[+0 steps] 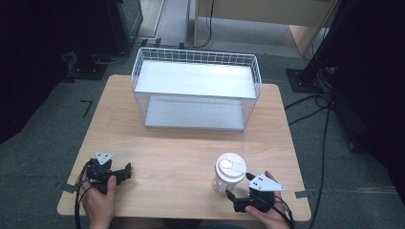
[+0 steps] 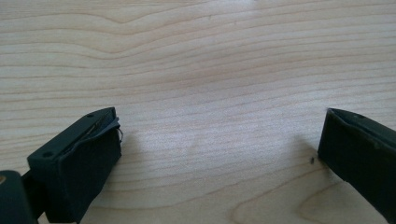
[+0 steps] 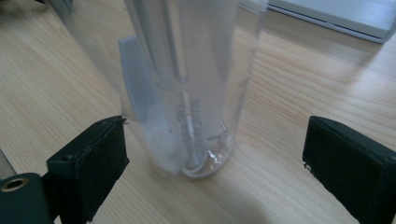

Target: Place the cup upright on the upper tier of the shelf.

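Jar [image 3: 187, 88] upright on table [image 1: 181, 157], near front right edge, between spread jaws of right gripper [image 3: 212, 154], seemingly untouched though blurred. Left gripper [image 2: 219, 140] agape too, well apart at front left, over bare wood.

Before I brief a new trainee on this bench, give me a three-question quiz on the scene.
1. True or false: the right gripper is clamped on the clear cup.
2. What stands at the far side of the table? A) wire basket B) cardboard box C) bucket
3. What lies between the jaws of the left gripper?

Key
1. False: the jaws stand open, either side of the cup.
2. A, the wire basket.
3. Bare wood.
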The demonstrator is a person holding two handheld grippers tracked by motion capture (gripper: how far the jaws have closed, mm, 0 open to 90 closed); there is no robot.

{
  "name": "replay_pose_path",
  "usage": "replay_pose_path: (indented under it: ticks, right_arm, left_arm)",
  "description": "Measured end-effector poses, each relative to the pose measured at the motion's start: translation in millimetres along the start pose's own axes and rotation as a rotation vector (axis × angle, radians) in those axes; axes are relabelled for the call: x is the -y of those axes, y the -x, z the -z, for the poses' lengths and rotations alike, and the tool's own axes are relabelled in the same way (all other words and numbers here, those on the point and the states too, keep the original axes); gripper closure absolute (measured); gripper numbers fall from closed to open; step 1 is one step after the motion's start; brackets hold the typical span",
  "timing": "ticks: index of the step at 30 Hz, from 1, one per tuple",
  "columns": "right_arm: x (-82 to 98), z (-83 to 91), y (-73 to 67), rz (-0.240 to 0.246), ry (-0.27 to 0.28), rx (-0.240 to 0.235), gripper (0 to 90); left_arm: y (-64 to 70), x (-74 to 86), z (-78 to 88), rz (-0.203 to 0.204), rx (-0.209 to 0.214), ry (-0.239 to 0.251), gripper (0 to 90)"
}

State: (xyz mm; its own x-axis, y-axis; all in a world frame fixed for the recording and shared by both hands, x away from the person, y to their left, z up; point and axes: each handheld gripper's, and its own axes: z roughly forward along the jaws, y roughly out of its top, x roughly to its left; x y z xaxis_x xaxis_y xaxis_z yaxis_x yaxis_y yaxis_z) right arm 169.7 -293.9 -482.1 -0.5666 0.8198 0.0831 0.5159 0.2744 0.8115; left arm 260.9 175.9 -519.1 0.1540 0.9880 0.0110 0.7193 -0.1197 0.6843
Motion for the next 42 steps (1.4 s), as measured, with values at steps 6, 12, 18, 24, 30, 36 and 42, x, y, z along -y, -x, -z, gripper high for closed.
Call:
replay_pose_path:
  ticks: [6,12,18,24,30,36,42]
  right_arm:
    - [-5.6,-8.8,-7.1,-0.038,0.045,-0.019,6.8]
    - [-10.4,-12.5,-10.6,-0.075,0.093,-0.034,9.1]
    - [-15.8,-15.7,-17.8,-0.079,0.176,0.012,14.0]
    - [-18.7,-18.2,-21.5,-0.088,0.220,0.034,14.1]
    - [-23.9,-21.6,-23.5,-0.102,0.265,0.048,14.1]
    - [-31.5,-31.9,-25.8,-0.101,0.284,0.062,14.0]
    - [-35.9,-37.8,-28.7,-0.110,0.302,0.072,14.0]
  left_arm:
    - [0.0,0.0,0.0,0.000,0.000,0.000,0.0]
    - [-0.1,0.0,0.0,-0.001,0.000,0.000,0.0]
    - [0.0,0.0,0.0,0.000,0.000,0.000,0.0]
    - [0.0,0.0,0.0,0.000,0.000,0.000,0.0]
    - [0.0,-0.1,0.0,0.000,0.000,0.000,0.0]
    - [0.0,-0.1,0.0,0.000,0.000,0.000,0.0]
    - [0.5,-0.4,-0.6,0.000,0.003,0.003,0.0]
